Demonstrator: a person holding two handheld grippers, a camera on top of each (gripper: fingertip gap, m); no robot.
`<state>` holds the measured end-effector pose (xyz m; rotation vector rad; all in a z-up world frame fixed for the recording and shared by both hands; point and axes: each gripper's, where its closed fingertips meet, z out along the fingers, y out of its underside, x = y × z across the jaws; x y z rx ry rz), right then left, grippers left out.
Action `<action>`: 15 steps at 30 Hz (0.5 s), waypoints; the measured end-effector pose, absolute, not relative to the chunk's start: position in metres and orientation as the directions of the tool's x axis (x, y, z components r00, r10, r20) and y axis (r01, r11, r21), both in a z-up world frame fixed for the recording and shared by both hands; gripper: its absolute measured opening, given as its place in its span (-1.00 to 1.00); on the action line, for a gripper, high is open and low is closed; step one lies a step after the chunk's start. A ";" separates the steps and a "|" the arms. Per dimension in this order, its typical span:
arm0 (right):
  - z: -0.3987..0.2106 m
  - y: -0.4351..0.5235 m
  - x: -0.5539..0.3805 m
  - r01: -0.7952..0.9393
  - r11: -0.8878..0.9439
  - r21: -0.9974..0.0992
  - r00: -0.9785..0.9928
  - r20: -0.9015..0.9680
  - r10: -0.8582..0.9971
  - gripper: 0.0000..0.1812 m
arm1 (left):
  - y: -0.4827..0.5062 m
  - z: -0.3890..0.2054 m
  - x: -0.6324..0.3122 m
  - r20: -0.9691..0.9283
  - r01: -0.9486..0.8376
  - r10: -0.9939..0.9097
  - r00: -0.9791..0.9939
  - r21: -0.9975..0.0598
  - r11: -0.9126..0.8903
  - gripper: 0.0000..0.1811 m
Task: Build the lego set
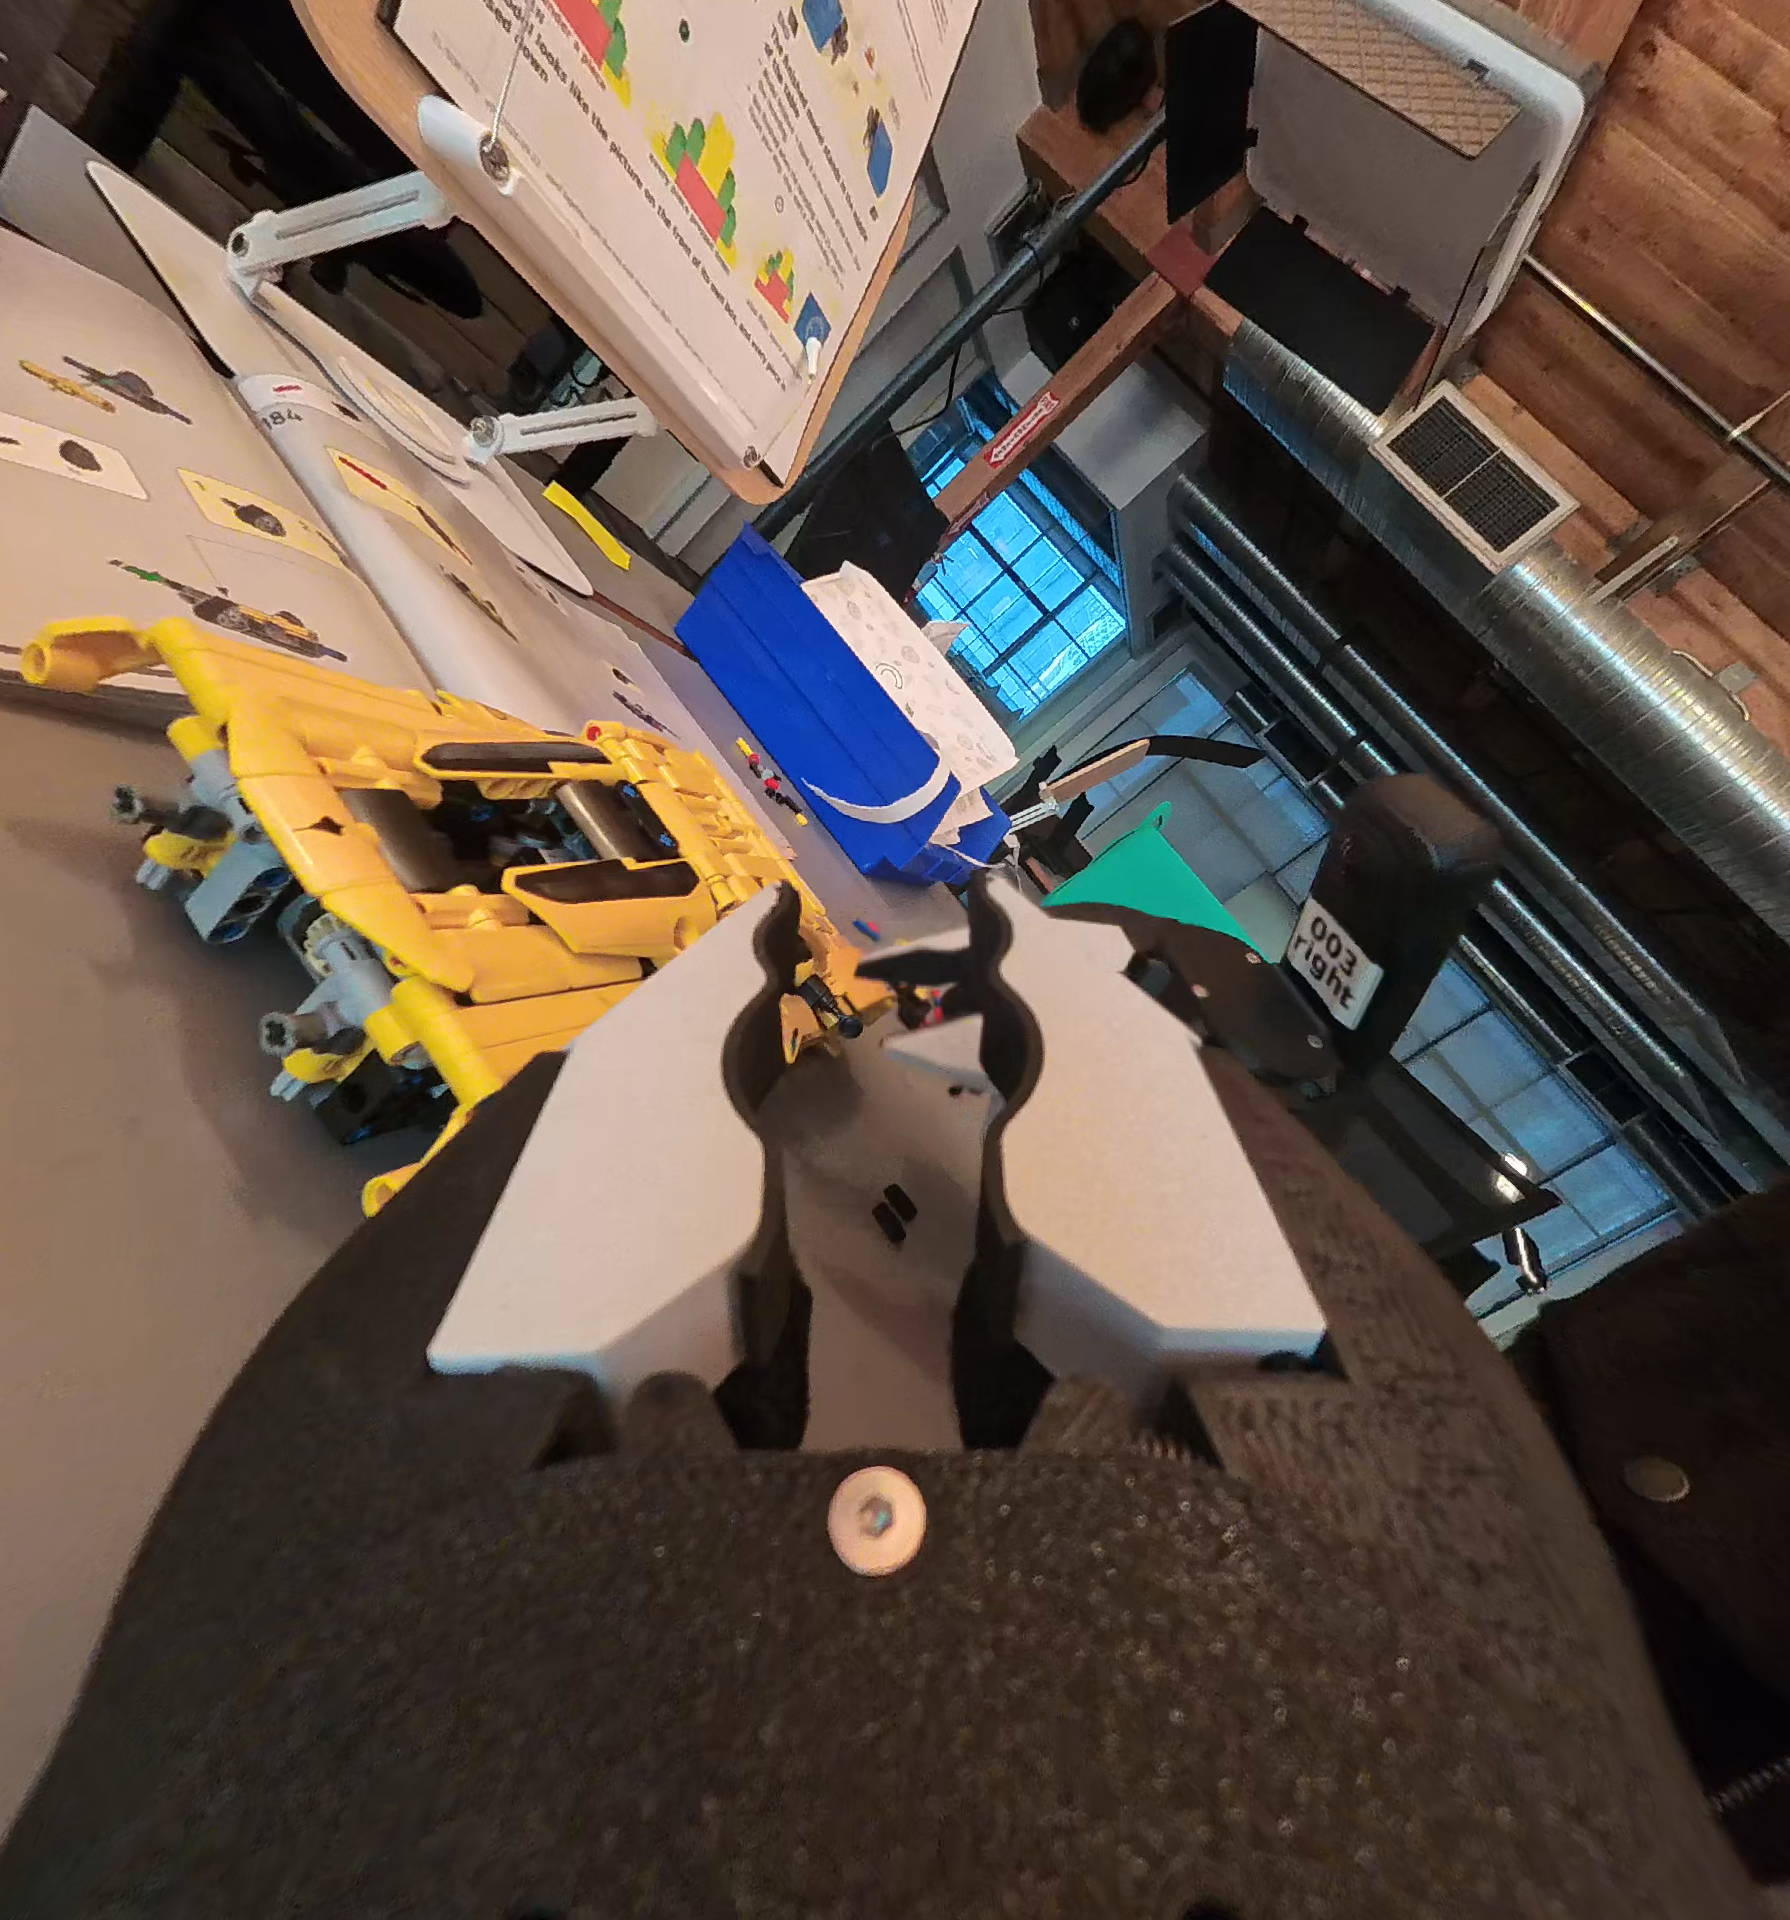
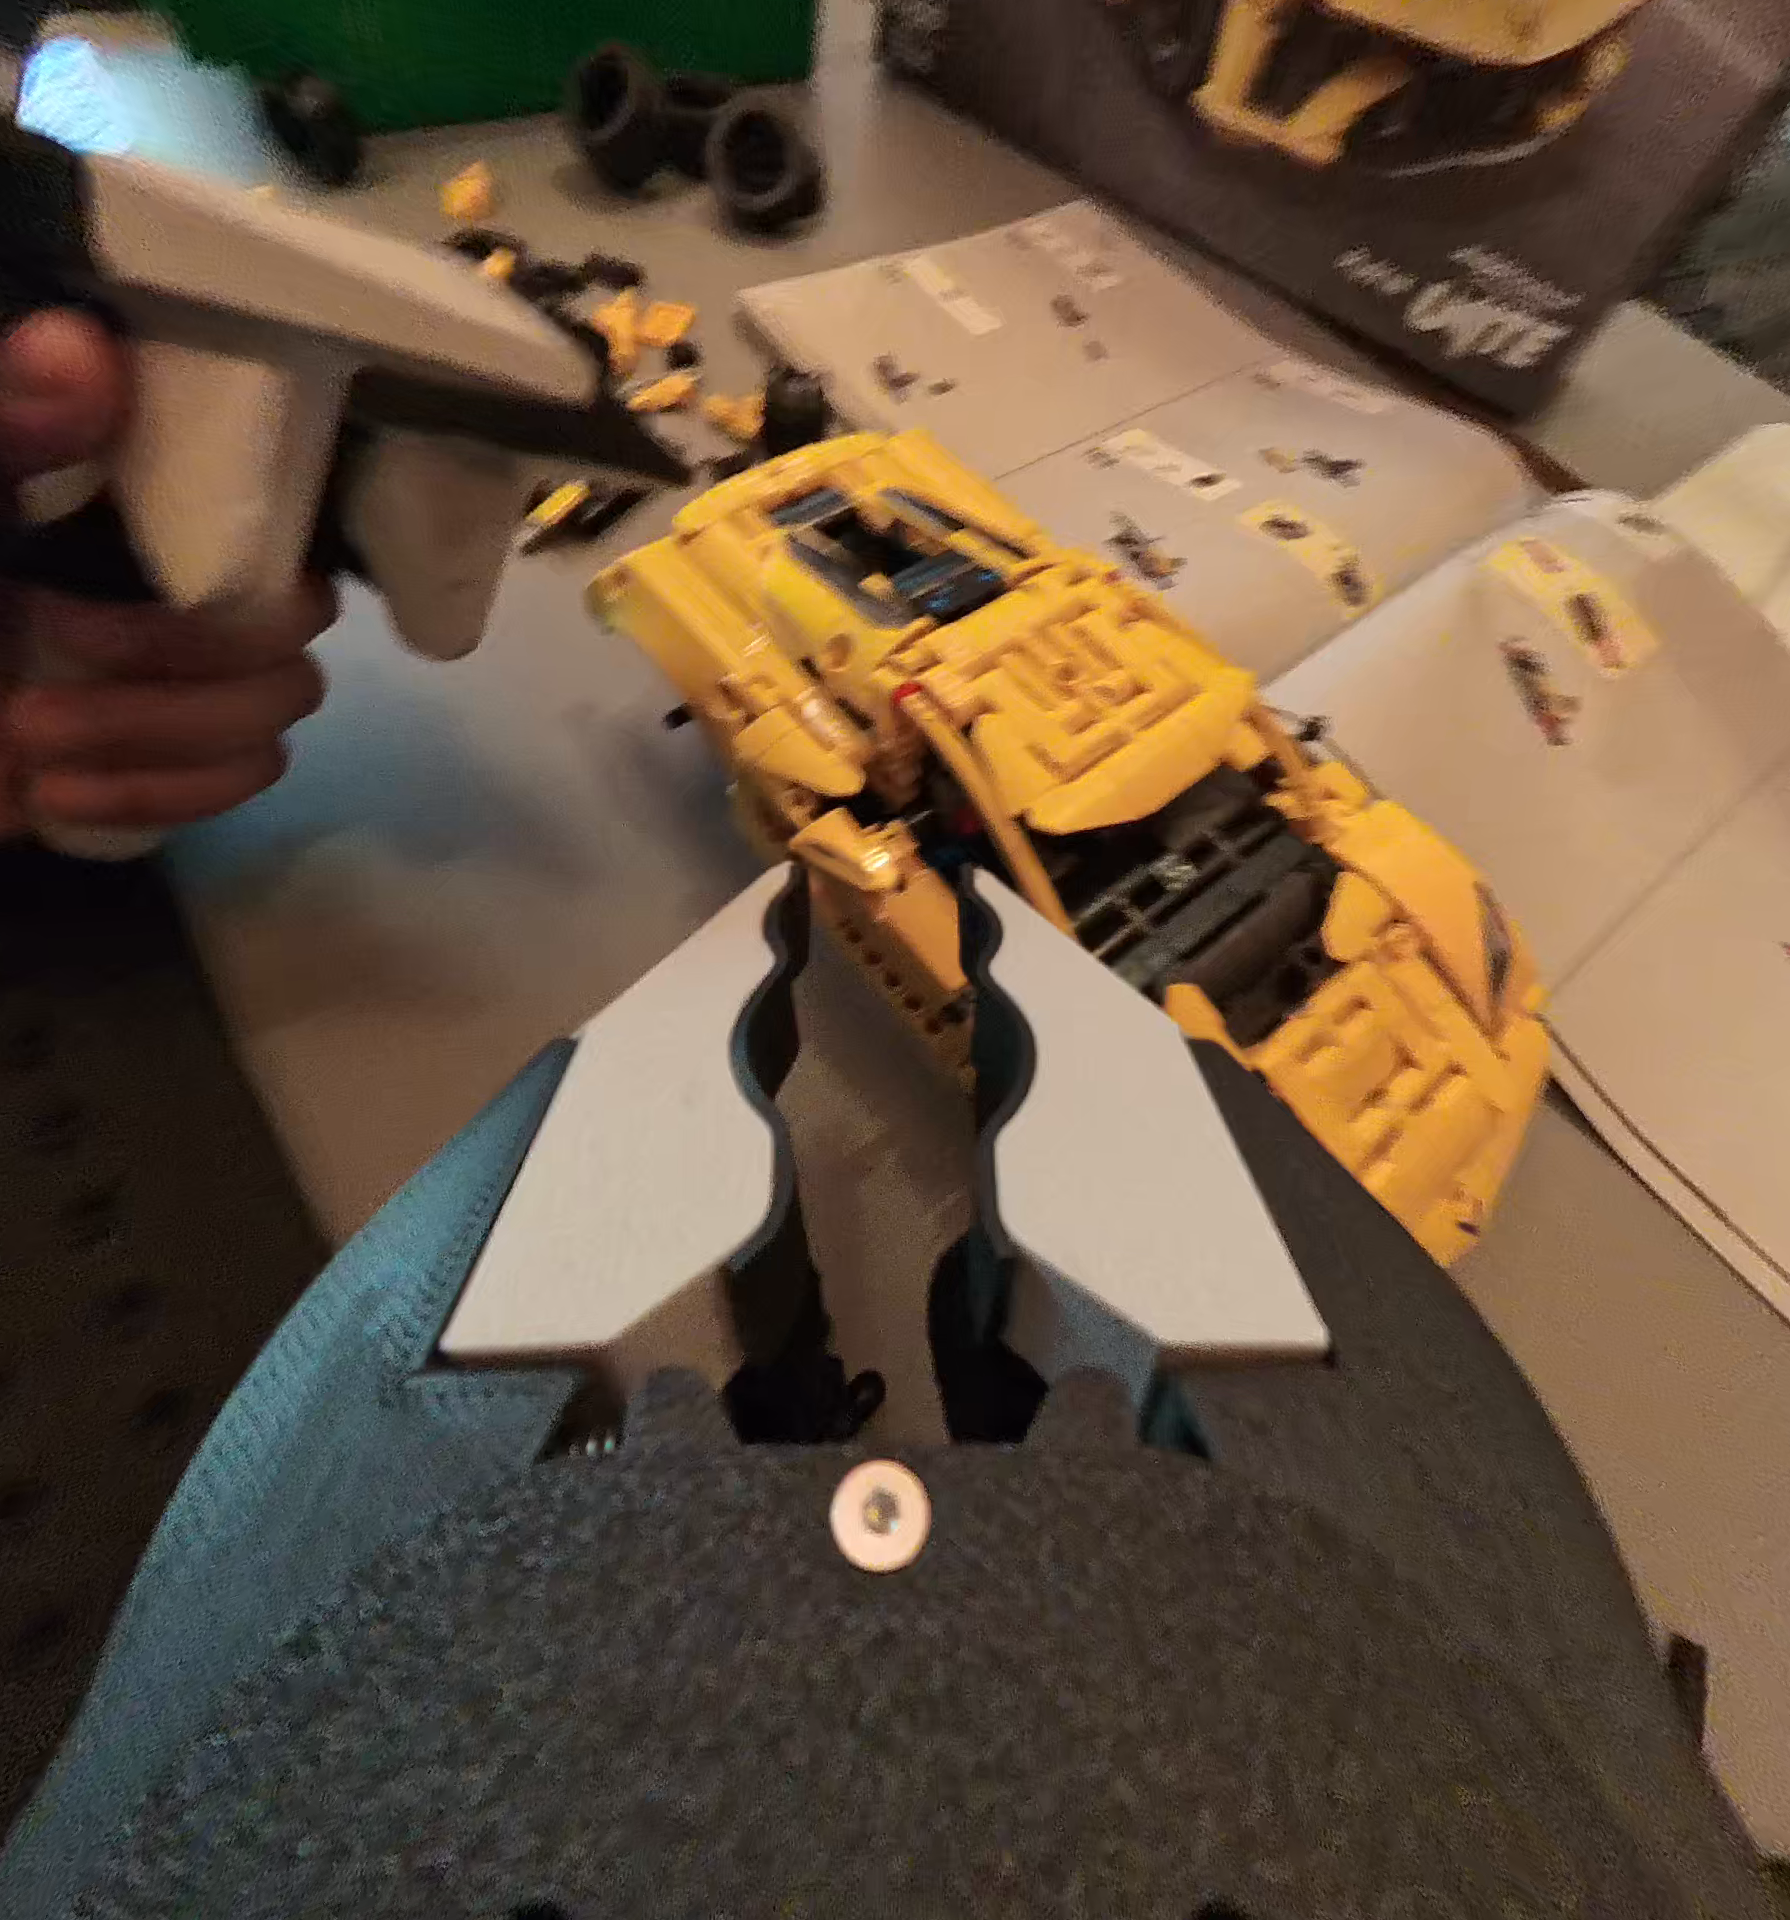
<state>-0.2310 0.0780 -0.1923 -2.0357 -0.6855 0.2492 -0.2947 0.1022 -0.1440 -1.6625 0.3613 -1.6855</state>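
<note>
The yellow lego car [image 2: 1026,727], without wheels, lies on the grey table and also shows in the left wrist view [image 1: 475,862]. My right gripper [image 2: 883,883] straddles a yellow side panel of the car [image 2: 886,935]. The panel fills the gap between the jaws, so the gripper looks shut on it. My left gripper [image 1: 880,902] is open and empty, just beside the car's near corner. It also shows in the right wrist view [image 2: 558,551], held by a hand at the upper left. The right gripper's fingertips [image 1: 922,971] show beyond it in the left wrist view.
Loose yellow and black pieces [image 2: 642,332] and black tyres [image 2: 704,135] lie behind the car. The open instruction booklet [image 2: 1234,416] and the set's box [image 2: 1390,156] are at the right. A blue bin [image 1: 818,717] and a board with a sheet [image 1: 683,187] stand farther off. The left gripper's tips are roughly 9 cm from the right gripper's.
</note>
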 end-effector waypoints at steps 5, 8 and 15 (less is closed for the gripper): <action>-0.203 0.080 -0.227 0.606 -0.309 -0.733 0.703 0.312 0.639 -0.60 | 0.112 -0.162 -0.301 0.580 0.139 -0.740 0.340 -0.809 -0.571 -0.64; -0.216 0.082 -0.226 0.679 -0.298 -0.670 0.645 0.352 0.678 -0.56 | 0.143 -0.169 -0.336 0.147 -0.151 -0.765 0.627 -0.941 -0.304 -0.62; -0.224 0.090 -0.220 0.775 -0.245 -0.583 0.572 0.480 0.665 -0.72 | 0.145 -0.213 -0.324 0.358 -0.227 -0.770 0.528 -0.815 -0.534 -0.17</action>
